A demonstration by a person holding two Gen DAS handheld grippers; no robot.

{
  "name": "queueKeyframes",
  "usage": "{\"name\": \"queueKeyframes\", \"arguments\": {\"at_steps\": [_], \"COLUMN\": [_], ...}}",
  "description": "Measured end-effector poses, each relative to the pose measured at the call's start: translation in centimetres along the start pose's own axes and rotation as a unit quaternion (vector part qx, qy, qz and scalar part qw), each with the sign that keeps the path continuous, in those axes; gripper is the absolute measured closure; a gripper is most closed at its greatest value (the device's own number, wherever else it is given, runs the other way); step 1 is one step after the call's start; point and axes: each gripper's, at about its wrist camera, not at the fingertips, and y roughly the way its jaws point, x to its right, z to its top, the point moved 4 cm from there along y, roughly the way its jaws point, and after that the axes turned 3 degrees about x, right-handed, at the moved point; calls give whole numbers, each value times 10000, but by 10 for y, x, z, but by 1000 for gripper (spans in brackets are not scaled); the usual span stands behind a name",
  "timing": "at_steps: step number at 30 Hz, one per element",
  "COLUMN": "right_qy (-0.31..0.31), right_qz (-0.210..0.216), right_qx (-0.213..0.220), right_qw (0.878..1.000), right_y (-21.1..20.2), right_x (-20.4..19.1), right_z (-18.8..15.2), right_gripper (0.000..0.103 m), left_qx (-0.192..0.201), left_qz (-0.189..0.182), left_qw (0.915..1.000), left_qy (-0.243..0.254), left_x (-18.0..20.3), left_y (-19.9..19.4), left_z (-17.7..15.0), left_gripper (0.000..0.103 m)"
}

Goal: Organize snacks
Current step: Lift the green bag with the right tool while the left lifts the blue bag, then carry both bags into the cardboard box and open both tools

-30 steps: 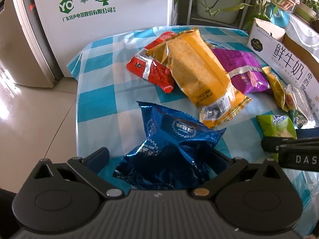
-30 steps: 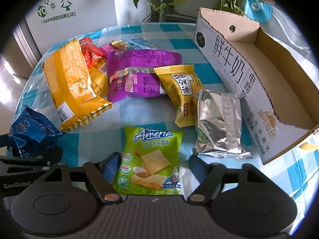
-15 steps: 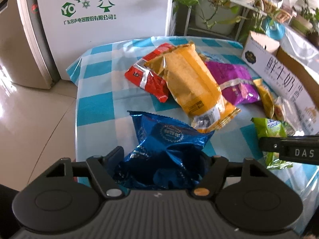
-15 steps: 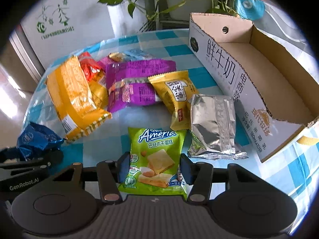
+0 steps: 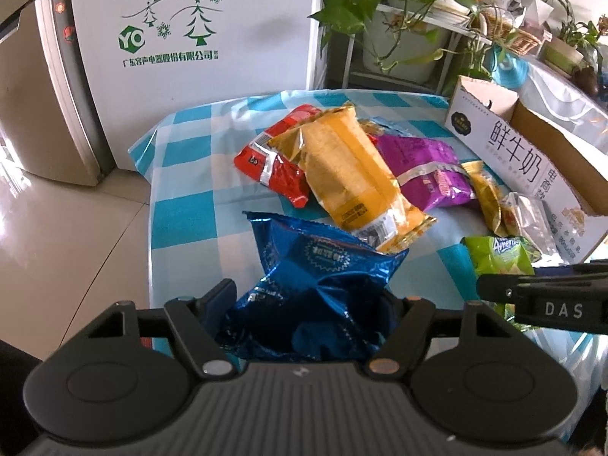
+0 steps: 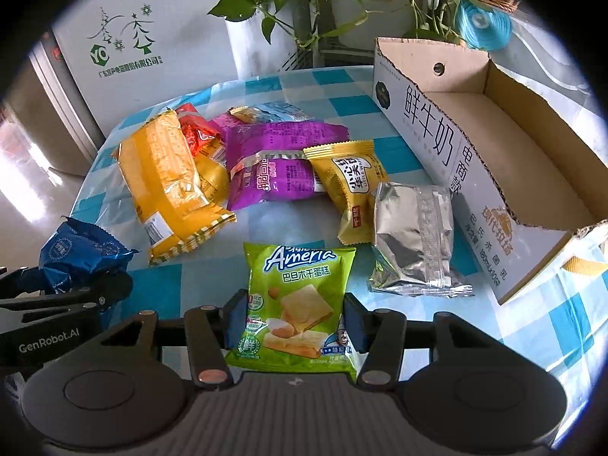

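Observation:
A crumpled blue snack bag (image 5: 326,262) stands between the fingers of my left gripper (image 5: 307,300), which is shut on its lower part, at the table's near left corner. The same blue bag (image 6: 76,250) shows at the left edge of the right wrist view. My right gripper (image 6: 294,319) is shut on the bottom half of a green Ameria cake pack (image 6: 300,281), its blue pads pressing both side edges. The green pack (image 5: 497,254) also shows in the left wrist view, behind a black finger (image 5: 532,296) of the right gripper.
An open cardboard box (image 6: 429,140) stands on the right of the checked tablecloth (image 6: 383,152). Loose on the cloth lie a long yellow bag (image 6: 167,178), a red one (image 6: 193,133), a purple one (image 6: 281,174), a small yellow pack (image 6: 349,178) and a silver pack (image 6: 414,235). Plants and a white cabinet (image 5: 190,38) stand behind.
Both grippers have closed from wide open onto their packs. The left one has risen a little with the blue bag; the right one has stayed about where it was.

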Motion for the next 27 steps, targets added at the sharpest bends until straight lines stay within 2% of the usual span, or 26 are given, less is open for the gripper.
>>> {"name": "queueKeyframes", "arguments": {"at_steps": [15, 27], "right_qy": [-264, -421], "right_qz": [39, 322], "right_qx": [203, 710], "right_qw": [9994, 9961], "right_y": [-21, -55], "right_x": [-7, 4], "right_z": [-4, 25], "right_gripper": [44, 44], "left_qx": [118, 355], "left_qz": [80, 17], "left_qw": [9999, 9991], "left_qy": [-41, -231], "left_x": [0, 9], "left_y": [-9, -30], "left_z": [-5, 21], "left_gripper": [30, 30]}}
